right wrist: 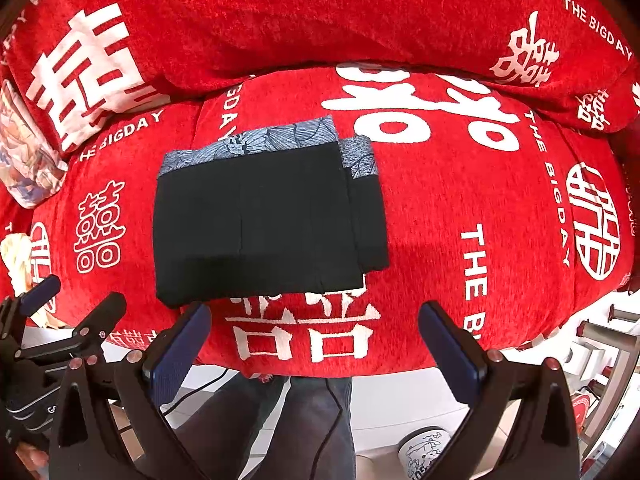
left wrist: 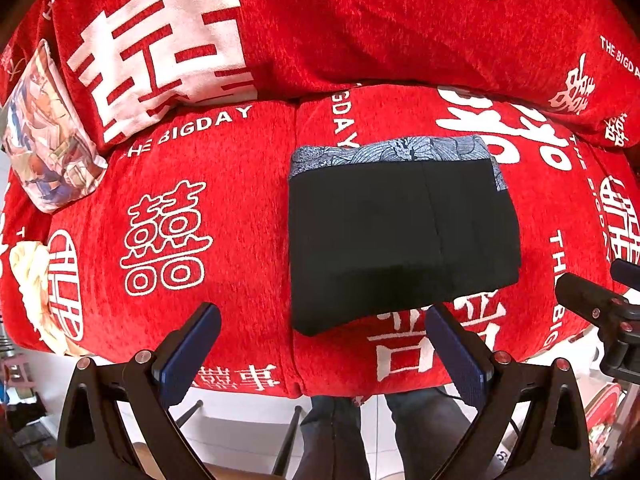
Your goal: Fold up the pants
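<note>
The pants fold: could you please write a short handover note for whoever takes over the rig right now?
Left hand-held gripper: open, empty, at the sofa's front edge.
Right hand-held gripper: open, empty, beside it.
Pants: black, with a blue patterned waistband, lying folded into a compact rectangle on the red sofa cover; one layer sticks out on the right.
Done: folding looks complete.
Left: perhaps square up that offset layer.

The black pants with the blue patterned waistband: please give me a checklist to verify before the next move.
1. Black pants with blue patterned waistband folded into a compact rectangle: ok.
2. Edges aligned: not ok, an under layer sticks out on the right.
3. Left gripper open and free of cloth: ok.
4. Right gripper open and free of cloth: ok.
5. Pants rest fully on the red printed sofa cover: ok.
</note>
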`<state>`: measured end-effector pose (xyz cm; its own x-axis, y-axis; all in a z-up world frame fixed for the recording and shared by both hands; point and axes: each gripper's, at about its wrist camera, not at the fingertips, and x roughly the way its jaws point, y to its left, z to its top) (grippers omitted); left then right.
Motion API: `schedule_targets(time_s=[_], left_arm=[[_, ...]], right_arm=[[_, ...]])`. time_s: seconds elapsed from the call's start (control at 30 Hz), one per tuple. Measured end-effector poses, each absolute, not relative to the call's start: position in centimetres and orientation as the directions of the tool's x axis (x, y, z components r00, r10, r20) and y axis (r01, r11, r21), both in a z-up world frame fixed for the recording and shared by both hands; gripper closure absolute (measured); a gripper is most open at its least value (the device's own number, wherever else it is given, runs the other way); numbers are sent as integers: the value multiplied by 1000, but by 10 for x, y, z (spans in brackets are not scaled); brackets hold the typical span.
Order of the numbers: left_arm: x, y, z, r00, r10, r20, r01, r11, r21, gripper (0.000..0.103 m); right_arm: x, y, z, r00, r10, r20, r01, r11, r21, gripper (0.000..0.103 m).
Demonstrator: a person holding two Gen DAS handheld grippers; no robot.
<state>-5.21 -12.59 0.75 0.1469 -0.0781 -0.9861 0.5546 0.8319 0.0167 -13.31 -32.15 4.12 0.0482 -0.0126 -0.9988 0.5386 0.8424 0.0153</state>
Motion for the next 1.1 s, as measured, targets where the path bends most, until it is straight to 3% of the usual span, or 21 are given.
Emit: schedule_targets(time_s=[1.1], left_arm=[[-49,-128,3,134,-78,-988,553,833,9,0]], right_arm=[[-128,-327,37,39,-9,-999,539,842,14,0]])
